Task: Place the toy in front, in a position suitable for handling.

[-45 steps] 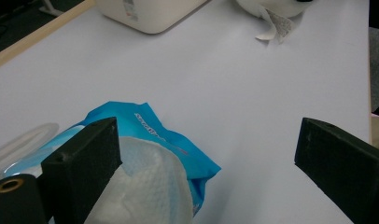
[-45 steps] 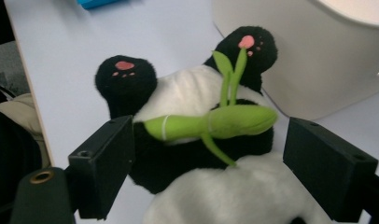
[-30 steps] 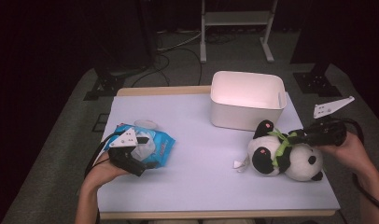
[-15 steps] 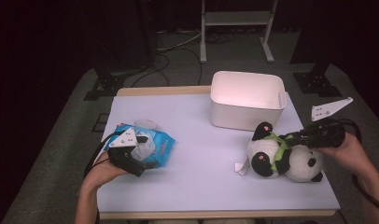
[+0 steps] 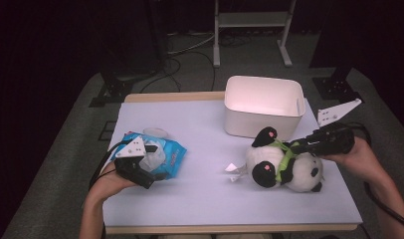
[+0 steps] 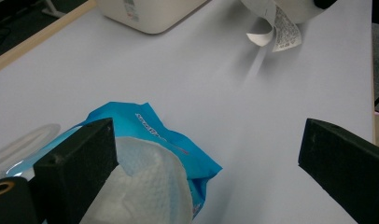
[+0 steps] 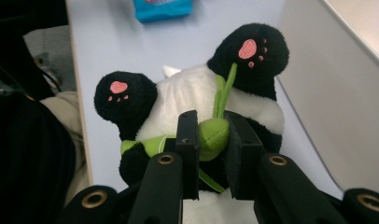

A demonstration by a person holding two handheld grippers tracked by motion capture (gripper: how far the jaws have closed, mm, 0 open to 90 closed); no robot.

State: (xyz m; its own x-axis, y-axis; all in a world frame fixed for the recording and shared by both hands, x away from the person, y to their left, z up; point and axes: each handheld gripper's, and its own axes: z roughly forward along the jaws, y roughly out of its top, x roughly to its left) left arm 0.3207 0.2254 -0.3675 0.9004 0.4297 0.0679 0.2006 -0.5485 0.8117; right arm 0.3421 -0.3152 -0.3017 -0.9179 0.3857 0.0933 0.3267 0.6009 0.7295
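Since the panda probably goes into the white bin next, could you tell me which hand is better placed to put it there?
Right. The right gripper is shut on the panda's green piece, beside the white bin; the left gripper sits open at the wipes pack.

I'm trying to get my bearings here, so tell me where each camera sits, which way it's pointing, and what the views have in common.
High view: above the person's side, looking forward and down on the table; both forearms enter from below, left gripper over the blue wipes pack.
Left gripper view: rides the left gripper, looking across the table between its open jaws, wipes pack below.
Right gripper view: rides the right gripper, jaws clamped on the green piece of the plush panda.
Shared: panda, wipes pack and white bin appear in all three.
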